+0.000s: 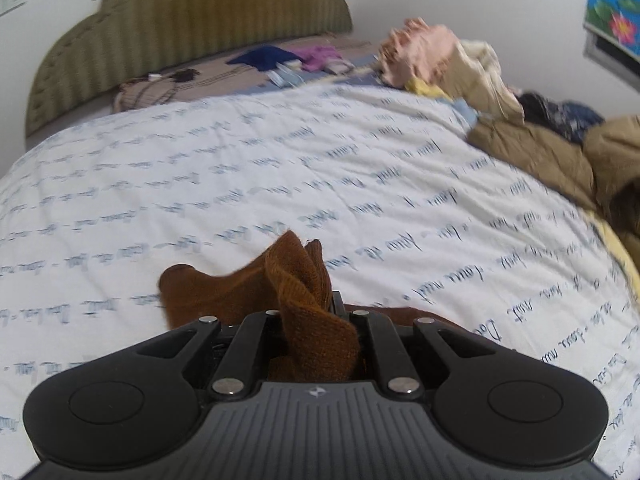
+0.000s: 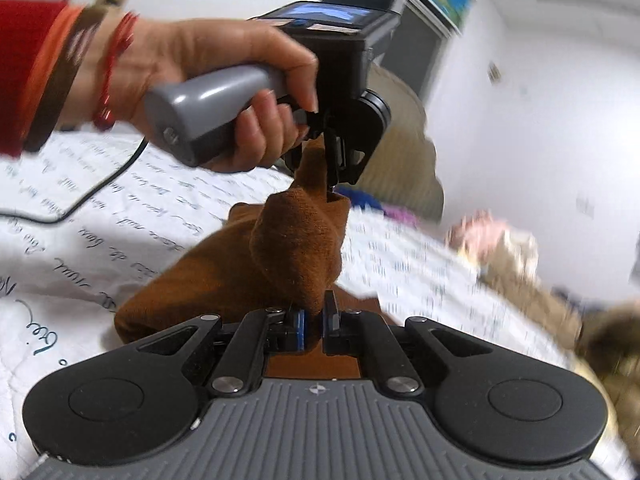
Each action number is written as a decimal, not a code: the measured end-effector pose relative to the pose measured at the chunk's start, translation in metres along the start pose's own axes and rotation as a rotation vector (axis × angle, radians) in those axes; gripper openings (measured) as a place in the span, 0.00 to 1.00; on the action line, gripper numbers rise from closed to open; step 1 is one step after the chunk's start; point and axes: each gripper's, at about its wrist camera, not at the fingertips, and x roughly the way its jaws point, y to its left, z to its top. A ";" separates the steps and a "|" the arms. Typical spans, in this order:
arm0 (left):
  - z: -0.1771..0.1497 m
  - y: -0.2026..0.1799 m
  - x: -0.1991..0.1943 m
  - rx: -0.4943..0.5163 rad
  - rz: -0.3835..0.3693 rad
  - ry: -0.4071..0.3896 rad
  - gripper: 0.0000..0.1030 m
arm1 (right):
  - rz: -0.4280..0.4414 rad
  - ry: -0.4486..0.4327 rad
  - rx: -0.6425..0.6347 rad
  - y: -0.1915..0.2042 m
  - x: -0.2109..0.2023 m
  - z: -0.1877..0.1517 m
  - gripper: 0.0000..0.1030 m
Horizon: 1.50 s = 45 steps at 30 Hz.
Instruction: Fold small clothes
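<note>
A rust-brown knitted garment [image 1: 224, 292] hangs bunched between both grippers above the bed. In the left wrist view my left gripper [image 1: 316, 320] is shut on one end of it, and folds of cloth hide most of the jaws. In the right wrist view my right gripper [image 2: 314, 312] is shut on the other end of the brown garment [image 2: 296, 248], its blue-lined pads pinching the fabric. Higher in that view a person's hand [image 2: 224, 80] holds the left gripper [image 2: 330, 176], which is clamped on a corner of the same cloth. The garment's lower part sags onto the sheet.
The bed is covered by a white sheet with blue script [image 1: 240, 168]. A pile of pink and cream clothes [image 1: 440, 60] and a tan jacket [image 1: 540, 152] lie at the right. Small clothes lie by the olive headboard [image 1: 180, 20]. A black cable [image 2: 100, 188] trails over the sheet.
</note>
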 end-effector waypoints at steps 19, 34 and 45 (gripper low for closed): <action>-0.009 -0.080 0.044 0.106 -0.103 0.055 0.79 | 0.186 0.167 0.499 -0.083 0.008 -0.063 0.41; -0.109 -0.019 -0.076 0.282 -0.040 -0.196 0.82 | 0.349 0.162 0.974 -0.144 0.006 -0.095 0.62; -0.224 -0.005 -0.127 0.529 0.002 -0.327 0.89 | 0.368 0.162 1.045 -0.145 0.023 -0.085 0.52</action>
